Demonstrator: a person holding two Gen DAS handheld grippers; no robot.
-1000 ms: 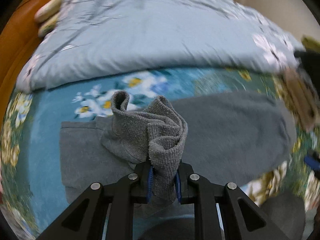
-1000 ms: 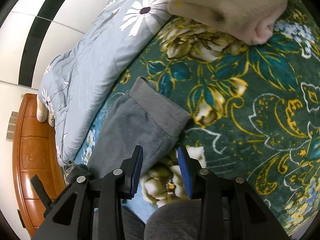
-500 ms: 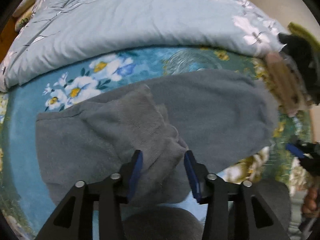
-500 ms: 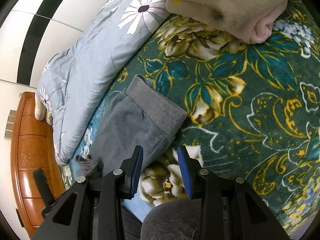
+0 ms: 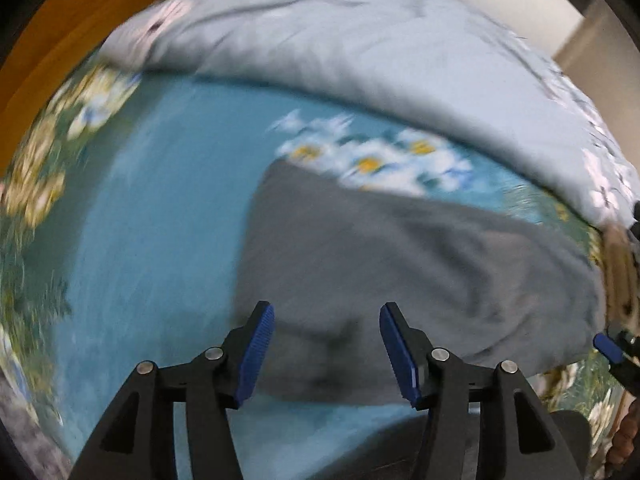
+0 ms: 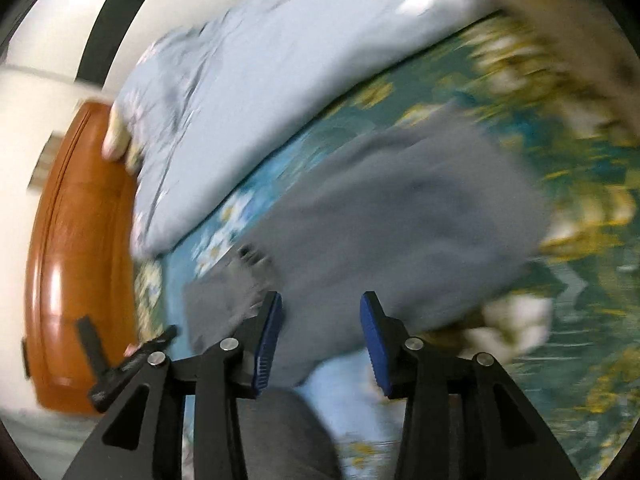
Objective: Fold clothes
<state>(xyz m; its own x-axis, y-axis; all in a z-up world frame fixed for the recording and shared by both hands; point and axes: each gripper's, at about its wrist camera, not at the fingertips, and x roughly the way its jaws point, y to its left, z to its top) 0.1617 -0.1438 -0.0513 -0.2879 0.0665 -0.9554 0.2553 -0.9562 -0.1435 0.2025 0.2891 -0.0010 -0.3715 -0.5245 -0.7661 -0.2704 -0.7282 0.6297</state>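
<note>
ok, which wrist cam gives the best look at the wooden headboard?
Right wrist view: the wooden headboard fills the left edge, with its curved panel and glossy face readable despite the blur. Left wrist view catches only an orange sliver of it at the upper left, behind the pale blue duvet.

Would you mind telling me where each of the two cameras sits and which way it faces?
Left wrist: sits on the left gripper, looking steeply down at the grey garment on the floral bedspread; its own open fingers show.
Right wrist: sits on the right gripper, looking slantwise down across the garment toward the wooden headboard; its open fingers and the left gripper show.
Shared: the garment, bedspread and pale blue quilt.
</note>
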